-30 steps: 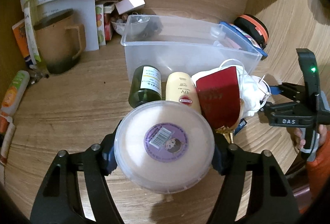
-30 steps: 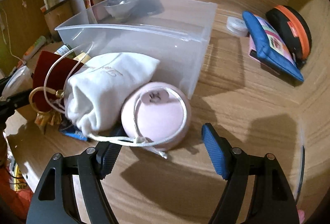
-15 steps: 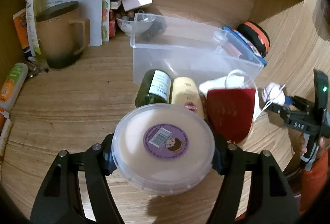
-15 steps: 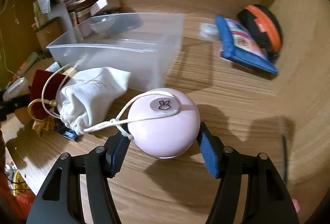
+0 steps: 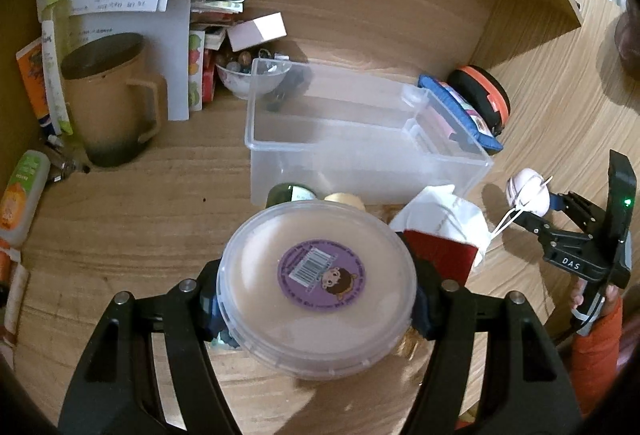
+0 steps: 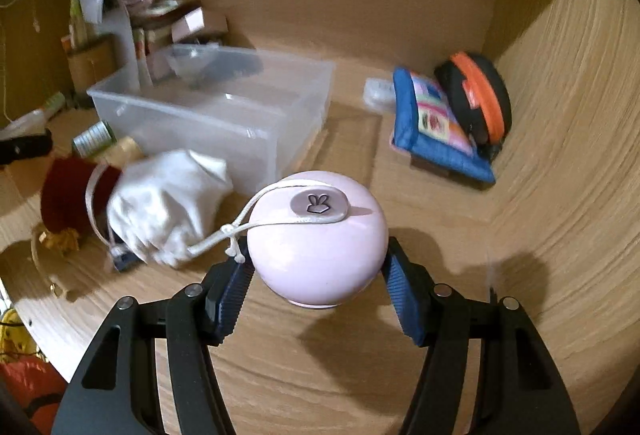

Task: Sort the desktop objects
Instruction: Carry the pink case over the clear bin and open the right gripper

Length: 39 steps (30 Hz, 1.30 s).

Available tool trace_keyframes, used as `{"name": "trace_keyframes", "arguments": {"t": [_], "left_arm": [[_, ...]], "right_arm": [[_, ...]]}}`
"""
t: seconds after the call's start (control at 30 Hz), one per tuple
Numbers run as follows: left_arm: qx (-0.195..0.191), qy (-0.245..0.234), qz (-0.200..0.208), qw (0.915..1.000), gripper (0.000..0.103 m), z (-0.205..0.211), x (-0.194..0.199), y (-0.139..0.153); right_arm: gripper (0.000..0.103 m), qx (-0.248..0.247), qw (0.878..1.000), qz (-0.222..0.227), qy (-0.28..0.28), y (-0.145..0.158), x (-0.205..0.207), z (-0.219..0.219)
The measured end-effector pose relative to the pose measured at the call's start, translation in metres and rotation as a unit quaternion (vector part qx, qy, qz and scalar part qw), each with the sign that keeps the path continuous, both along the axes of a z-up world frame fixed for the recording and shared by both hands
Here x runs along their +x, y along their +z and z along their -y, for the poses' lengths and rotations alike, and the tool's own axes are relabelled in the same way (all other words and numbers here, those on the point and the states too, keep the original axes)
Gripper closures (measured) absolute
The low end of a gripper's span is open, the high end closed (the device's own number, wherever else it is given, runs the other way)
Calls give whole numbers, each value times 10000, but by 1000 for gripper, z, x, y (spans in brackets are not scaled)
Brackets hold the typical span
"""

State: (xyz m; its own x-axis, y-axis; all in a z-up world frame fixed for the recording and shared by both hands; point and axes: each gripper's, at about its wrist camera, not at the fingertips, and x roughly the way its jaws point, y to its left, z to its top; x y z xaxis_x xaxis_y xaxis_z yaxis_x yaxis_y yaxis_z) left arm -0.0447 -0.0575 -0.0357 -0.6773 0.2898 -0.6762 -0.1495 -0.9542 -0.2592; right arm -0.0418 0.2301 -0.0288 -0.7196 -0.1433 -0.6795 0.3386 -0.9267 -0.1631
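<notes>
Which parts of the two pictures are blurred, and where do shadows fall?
Right wrist view: the white pouch and clear box are smeared, while the pink round case in the right gripper stays sharp and casts a shadow on the desk. Left wrist view: mostly sharp; the round tub shades the desk below it.

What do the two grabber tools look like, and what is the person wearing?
Both tools are black plastic, with two long arms that have cut-out slots and silver round screws. The right tool has ridged blue pads; the left tool has dark blue ones. Seen from the side, the right tool carries white letters "DAS" and a small green light. The person wears an orange sleeve.
</notes>
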Motion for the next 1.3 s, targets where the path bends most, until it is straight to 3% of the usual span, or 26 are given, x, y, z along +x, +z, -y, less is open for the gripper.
{"name": "trace_keyframes", "arguments": {"t": [0.3,0.73,0.77,0.8,0.83,0.9,0.97,1.23,1.3], "left_arm": [[284,-72,-1,9996,35,15,-25,22],[343,-180,-139,9992,36,17,-68,54],[299,-202,-189,9992,42,16,-72,55],[260,-247,-220,9991,54,14,-75,57],[250,-303,-195,9990,58,13,-79,57],[309,-431,-162,9985,59,10,-87,58],[25,-291,-135,9995,59,5,-94,53],[-166,-316,-150,9993,58,15,-89,33],[-176,-317,-105,9993,52,20,-89,27]], "right_arm": [[43,78,9990,-318,293,17,-11,25],[43,-39,9979,-280,589,27,-46,41],[43,-52,9978,-256,614,27,-50,42],[43,-71,9976,-233,645,27,-53,43],[43,-81,9975,-221,670,28,-55,44],[43,-86,9971,-192,734,27,-62,47],[43,-75,9969,-151,770,26,-70,51],[43,-180,9960,51,878,17,-89,59],[43,-193,9957,84,900,16,-93,61]]}}
